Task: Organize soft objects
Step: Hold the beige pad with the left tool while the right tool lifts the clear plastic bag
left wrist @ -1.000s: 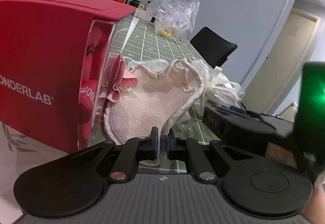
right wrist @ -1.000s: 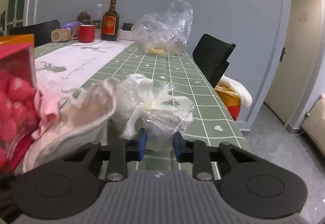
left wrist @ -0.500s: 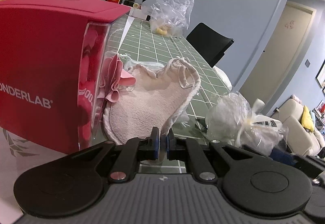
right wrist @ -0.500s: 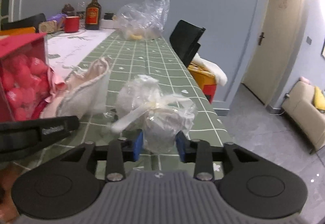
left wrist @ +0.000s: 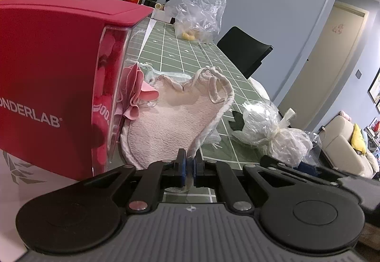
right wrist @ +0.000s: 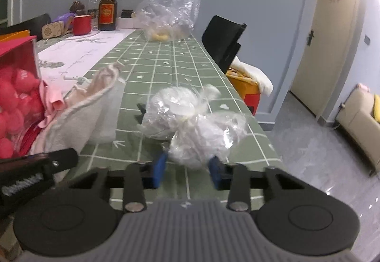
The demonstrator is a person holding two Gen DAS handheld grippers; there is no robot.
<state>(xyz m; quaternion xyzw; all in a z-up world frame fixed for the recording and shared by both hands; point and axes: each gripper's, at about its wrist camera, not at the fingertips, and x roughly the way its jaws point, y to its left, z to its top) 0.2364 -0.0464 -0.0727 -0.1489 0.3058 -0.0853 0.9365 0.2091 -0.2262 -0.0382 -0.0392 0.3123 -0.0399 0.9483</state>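
A beige drawstring cloth pouch lies on the green checked table beside a red box. My left gripper is shut on the pouch's near edge. The pouch also shows in the right wrist view. A tied clear plastic bag with white contents rests on the table right of the pouch; it also shows in the left wrist view. My right gripper is open, its blue pads either side of the bag's near end. A pink cloth sits between box and pouch.
A red WONDERLAB box with pink soft items stands at the left. A large clear bag, a bottle and a red mug stand at the far end. A black chair and an orange bin are right of the table edge.
My right gripper carried the plastic bag back and to the right, away from the pouch, then opened around it; the bag now rests on the table. My left gripper stayed shut on the pouch.
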